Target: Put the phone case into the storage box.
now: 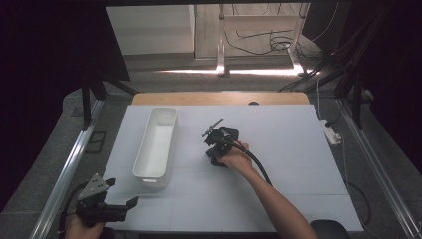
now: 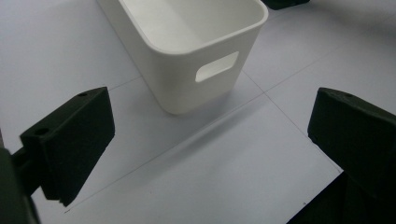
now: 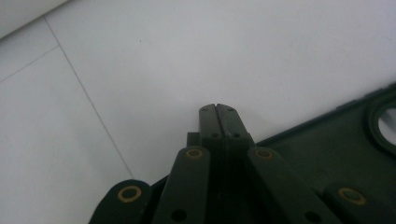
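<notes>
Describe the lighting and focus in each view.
High view: dim, dark edges, a bright strip on the floor behind the table. Left gripper view: evenly lit, white bin sharp, soft shadow below it. Right gripper view: shut right gripper close and slightly soft.

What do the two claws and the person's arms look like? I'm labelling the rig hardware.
Both are black. The left claw carries a grey three-cornered plate and has two broad, wedge-shaped black pads. The right claw has narrow black links with brass-coloured rivets and trails a thick black cable. Both forearms are bare, without sleeves.
</notes>
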Motion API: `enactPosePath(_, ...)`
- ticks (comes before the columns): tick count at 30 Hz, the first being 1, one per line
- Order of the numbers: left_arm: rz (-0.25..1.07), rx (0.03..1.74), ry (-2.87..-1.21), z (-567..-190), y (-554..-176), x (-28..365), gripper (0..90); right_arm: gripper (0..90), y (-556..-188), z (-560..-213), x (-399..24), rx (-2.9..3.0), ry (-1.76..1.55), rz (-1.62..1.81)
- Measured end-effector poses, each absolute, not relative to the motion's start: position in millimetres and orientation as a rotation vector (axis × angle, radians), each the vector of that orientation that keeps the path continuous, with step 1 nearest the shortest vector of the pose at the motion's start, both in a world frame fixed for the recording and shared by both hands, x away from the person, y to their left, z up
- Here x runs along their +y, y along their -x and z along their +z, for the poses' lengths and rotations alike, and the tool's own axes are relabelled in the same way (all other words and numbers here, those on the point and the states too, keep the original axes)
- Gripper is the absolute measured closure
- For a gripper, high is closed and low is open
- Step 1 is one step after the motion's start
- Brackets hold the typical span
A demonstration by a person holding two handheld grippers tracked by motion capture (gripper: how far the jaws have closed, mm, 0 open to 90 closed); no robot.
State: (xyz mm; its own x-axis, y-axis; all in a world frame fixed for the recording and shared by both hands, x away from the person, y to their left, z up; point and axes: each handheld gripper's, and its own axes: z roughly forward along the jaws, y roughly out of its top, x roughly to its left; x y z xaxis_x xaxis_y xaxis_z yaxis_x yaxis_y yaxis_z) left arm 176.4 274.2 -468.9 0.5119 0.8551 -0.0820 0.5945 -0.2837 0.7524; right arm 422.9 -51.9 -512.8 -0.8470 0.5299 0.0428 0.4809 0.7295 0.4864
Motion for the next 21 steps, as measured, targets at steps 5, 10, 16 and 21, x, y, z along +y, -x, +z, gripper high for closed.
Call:
enactPosePath(5,0.439,1.183,-1.997,-468.8,-176.3,273.9,1.5,89.7,-418.2,-511.5,-62.5,2.832,-0.823,0.734)
enactPosePath(10,0.436,1.182,-1.993,-468.8,-176.4,274.9,1.5,89.7,-415.2,-510.8,-73.9,2.833,-0.821,0.732)
enactPosePath(16,0.417,1.17,-1.969,-468.5,-175.7,277.6,1.8,89.7,-412.5,-509.8,-87.8,2.814,-0.841,0.718)
enactPosePath(21,0.412,1.158,-1.966,-468.5,-175.4,278.2,1.9,89.6,-413.7,-509.2,-97.5,2.8,-0.873,0.712)
